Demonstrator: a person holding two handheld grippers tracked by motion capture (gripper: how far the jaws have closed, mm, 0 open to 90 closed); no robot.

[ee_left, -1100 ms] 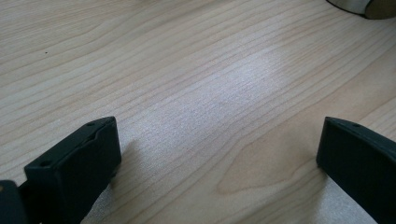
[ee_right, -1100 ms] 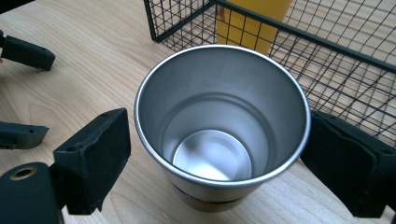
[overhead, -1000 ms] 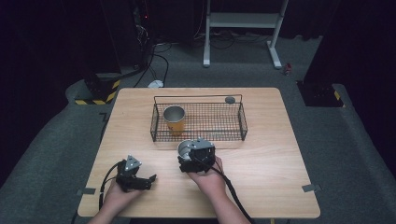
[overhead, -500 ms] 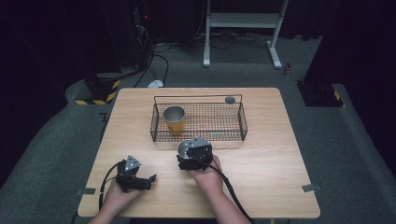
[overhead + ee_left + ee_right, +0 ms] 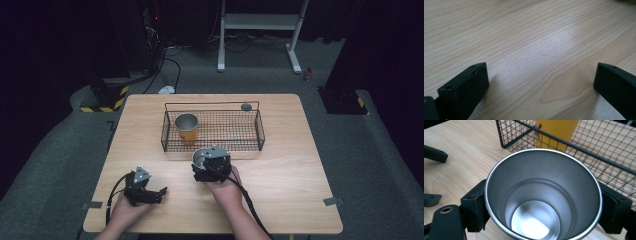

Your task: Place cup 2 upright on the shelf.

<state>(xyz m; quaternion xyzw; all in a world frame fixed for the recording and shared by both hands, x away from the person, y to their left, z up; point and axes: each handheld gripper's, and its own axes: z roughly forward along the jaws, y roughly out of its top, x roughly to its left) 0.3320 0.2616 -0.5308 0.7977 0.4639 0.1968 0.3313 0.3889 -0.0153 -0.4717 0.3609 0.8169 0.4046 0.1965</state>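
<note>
Steel cup (image 5: 543, 195), clamped in right hand-held gripper (image 5: 544, 205)

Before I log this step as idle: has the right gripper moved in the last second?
No. In the high view the right gripper, shut on the steel cup, sits at the same spot just before the wire basket's front edge.

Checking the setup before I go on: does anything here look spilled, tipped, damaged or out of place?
Nothing stands out. The steel cup sits upright and empty between the right tongs, just outside the wire basket. The orange cup stands upright inside it. The left tongs are open over bare table.
</note>
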